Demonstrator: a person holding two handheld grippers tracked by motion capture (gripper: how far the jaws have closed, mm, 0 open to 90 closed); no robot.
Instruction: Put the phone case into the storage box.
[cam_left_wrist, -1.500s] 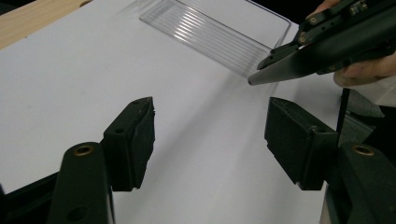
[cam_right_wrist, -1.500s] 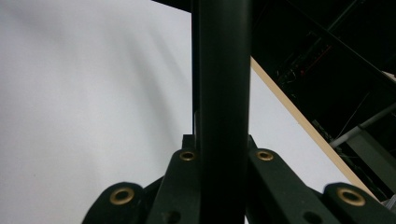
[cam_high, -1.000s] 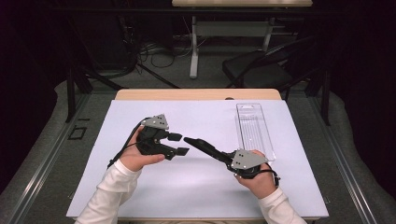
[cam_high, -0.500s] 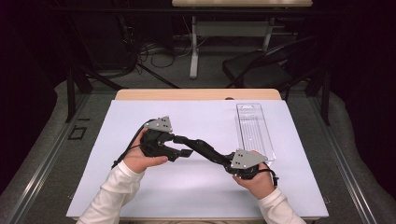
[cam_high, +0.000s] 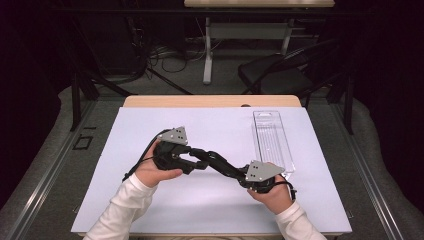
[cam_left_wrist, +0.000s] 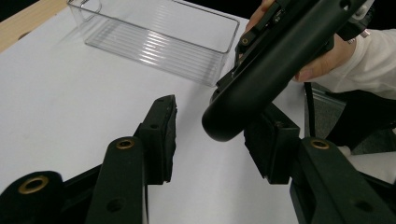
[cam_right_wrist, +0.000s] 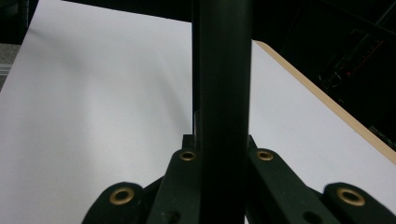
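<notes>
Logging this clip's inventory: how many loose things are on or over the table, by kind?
Black rod-like tool, held in the right gripper, its tip between the left gripper's jaws: 1
Clear tray: 1
Total: 2

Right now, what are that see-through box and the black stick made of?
The see-through box looks like clear hard plastic: glossy, with ribbed lines on its floor and the white table cover showing through. The black stick looks like smooth plastic or coated metal, I can't tell which; it is semi-matt with a soft sheen and a rounded end.
</notes>
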